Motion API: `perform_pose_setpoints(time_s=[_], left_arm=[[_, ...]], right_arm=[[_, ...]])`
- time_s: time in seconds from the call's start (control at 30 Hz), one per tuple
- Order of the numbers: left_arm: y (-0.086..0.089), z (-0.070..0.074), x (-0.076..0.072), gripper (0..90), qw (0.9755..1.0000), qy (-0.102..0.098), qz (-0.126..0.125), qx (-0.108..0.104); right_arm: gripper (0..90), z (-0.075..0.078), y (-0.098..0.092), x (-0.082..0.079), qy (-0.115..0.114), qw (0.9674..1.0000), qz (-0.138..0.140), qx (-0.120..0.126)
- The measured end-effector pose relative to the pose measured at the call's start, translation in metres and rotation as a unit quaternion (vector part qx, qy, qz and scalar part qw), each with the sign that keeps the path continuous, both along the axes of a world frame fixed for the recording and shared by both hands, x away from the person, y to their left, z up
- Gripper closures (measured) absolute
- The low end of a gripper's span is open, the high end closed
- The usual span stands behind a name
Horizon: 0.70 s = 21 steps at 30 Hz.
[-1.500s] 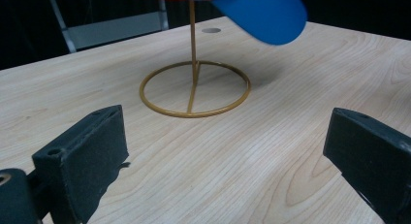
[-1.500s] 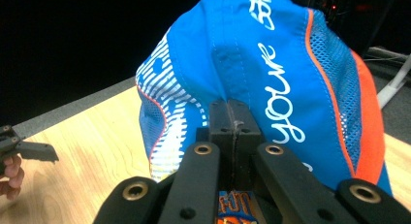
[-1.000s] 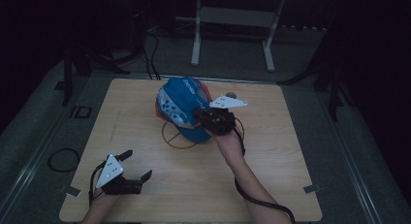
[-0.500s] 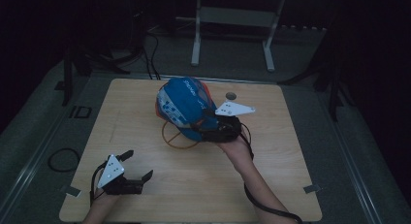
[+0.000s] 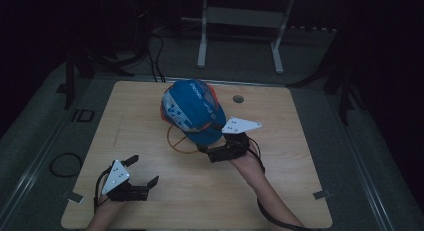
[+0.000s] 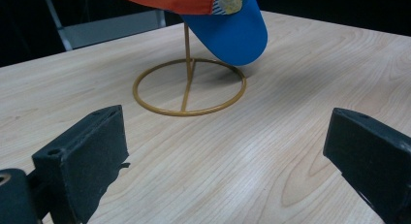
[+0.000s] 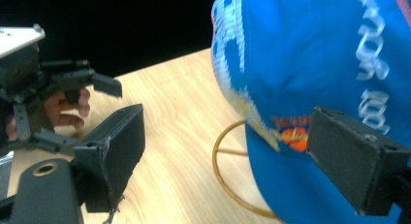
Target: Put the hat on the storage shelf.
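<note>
A blue cap (image 5: 192, 111) with an orange underside hangs on a gold wire stand (image 5: 176, 141) in the middle of the table. My right gripper (image 5: 211, 153) is just right of the brim and points at it. Its jaws have just been opening and now stand wide; in the right gripper view (image 7: 232, 156) the cap's brim (image 7: 300, 78) shows between them with neither pad pressing on it. My left gripper (image 5: 142, 171) rests open near the front left, with nothing in it. In the left gripper view (image 6: 225, 161) it faces the stand's ring (image 6: 189, 88) and the brim (image 6: 228, 30).
The wooden table (image 5: 300, 156) has a small round hole (image 5: 238, 98) at the back right. A metal frame (image 5: 240, 21) stands on the floor behind the table, and a cable coil (image 5: 65, 165) lies on the floor at the left. The left gripper (image 7: 58, 88) shows in the right gripper view.
My right gripper has moved from the cap's right side toward the near edge and a little lower, and its jaws have opened. The left gripper has not moved.
</note>
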<state>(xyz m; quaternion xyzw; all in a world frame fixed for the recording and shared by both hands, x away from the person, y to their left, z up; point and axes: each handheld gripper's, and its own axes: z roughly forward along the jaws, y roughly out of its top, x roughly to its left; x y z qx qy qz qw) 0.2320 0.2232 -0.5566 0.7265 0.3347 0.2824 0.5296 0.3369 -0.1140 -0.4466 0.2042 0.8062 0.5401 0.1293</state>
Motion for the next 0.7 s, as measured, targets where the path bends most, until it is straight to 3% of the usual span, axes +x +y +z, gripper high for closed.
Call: perform_pose_setpoints(time_s=[0.3, 0.7], left_arm=[[-0.001, -0.002, 0.001, 2.4, 1.0000, 0.003, -0.002, 0.000], [-0.001, -0.003, 0.002, 2.4, 1.0000, 0.007, -0.004, 0.003]], right_arm=[[13.8, -0.027, -0.017, -0.002, 0.016, 0.9999, -0.003, 0.001], [13.7, -0.063, -0.046, -0.009, 0.027, 0.9992, -0.021, -0.019]])
